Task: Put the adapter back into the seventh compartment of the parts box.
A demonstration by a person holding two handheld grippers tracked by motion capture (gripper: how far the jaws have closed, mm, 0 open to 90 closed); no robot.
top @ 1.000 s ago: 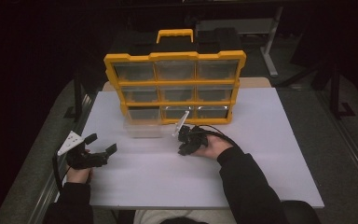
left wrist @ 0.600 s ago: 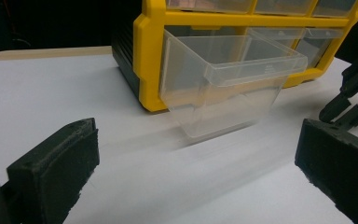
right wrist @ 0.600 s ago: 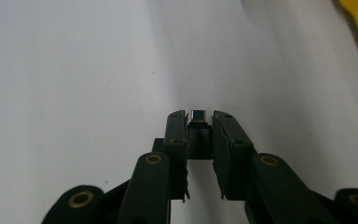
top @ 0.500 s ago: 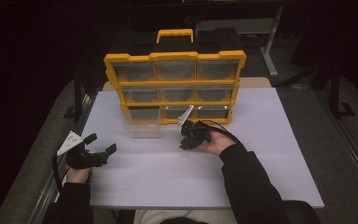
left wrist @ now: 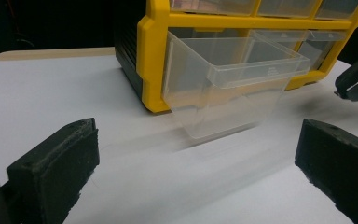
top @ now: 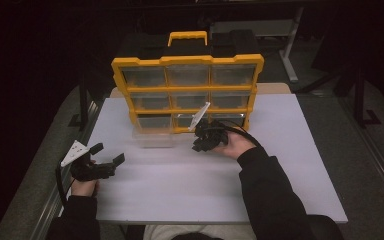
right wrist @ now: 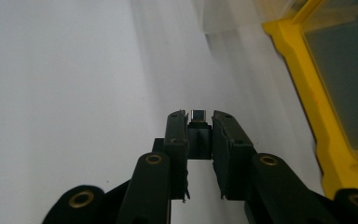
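Note:
A yellow organizer [top: 187, 92] with clear drawers stands upright at the back of the white board. One clear drawer [top: 152, 137] is out of its bottom left slot and rests on the board in front of it; the left gripper view has this drawer [left wrist: 228, 88] empty and tilted against the frame. My right gripper [top: 200, 142] hovers in front of the bottom middle drawer. Its jaws [right wrist: 199, 116] are shut on a small black piece with a silver tip [right wrist: 197, 114]. My left gripper [top: 107, 154] rests open at the board's left edge, pointing at the drawer, jaws [left wrist: 198, 149] wide with nothing between them.
The white board [top: 180, 190] covers the table, with bare room in front of both hands. A black case with a yellow handle [top: 187, 37] sits behind the organizer. Dark metal frames and legs stand around the table.
My right gripper has lifted off the board and drifted slightly right, toward the organizer, still holding the small piece. The left gripper has stayed put.

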